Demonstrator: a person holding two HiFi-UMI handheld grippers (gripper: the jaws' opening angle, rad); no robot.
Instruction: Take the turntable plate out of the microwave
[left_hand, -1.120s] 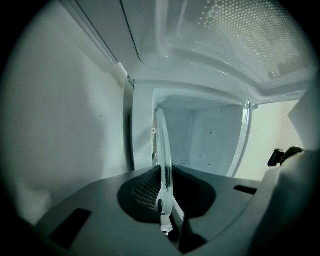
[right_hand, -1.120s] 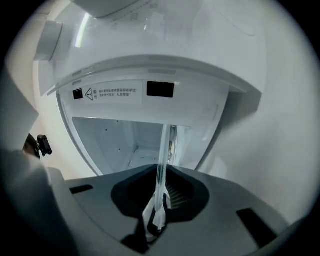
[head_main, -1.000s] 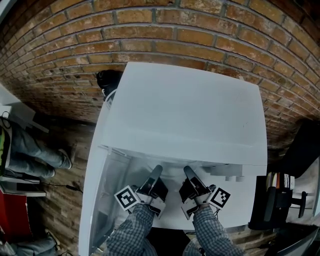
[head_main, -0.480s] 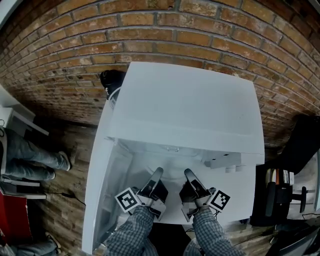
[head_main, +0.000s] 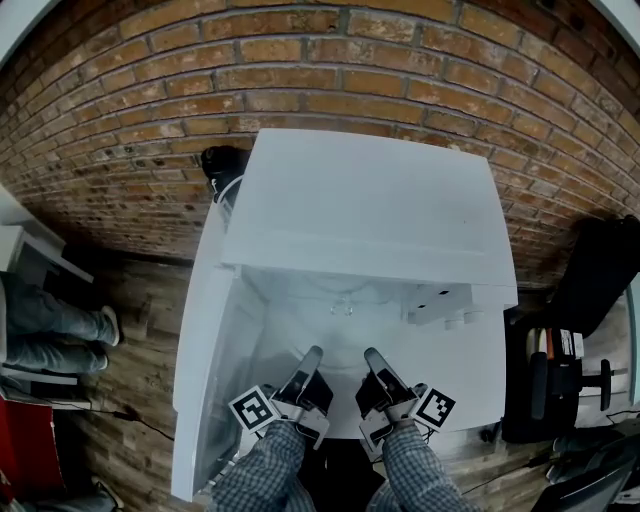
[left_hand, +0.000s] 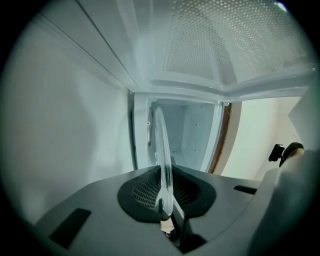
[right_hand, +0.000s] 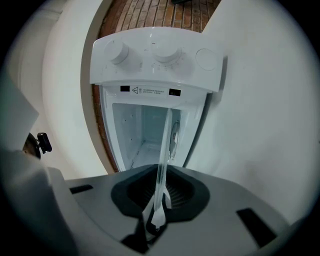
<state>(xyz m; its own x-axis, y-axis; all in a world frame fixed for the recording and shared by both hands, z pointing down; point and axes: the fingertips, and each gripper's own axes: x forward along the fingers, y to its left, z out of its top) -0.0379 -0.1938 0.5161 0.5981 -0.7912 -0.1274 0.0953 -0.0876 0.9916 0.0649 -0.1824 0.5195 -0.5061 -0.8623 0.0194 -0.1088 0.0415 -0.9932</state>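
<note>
At the front of the white box-shaped microwave (head_main: 370, 200), which stands against the red brick wall (head_main: 300, 80), we list the following. One clear round glass turntable plate (left_hand: 162, 150), held level by its near rim, sits mostly forward of the bare white cavity (right_hand: 142, 135), with its far edge about at the opening. Left gripper (head_main: 312, 356): jaws clamped on the plate's rim. Right gripper (head_main: 371, 357): jaws likewise pinched on that rim, just beside the left. White door (head_main: 200, 340): swung wide to the left. Done, as we judge it: door opened, plate lifted off its seat and drawn nearly clear. Left to do: carry the plate fully away and set it down; no resting place shows in our views.
</note>
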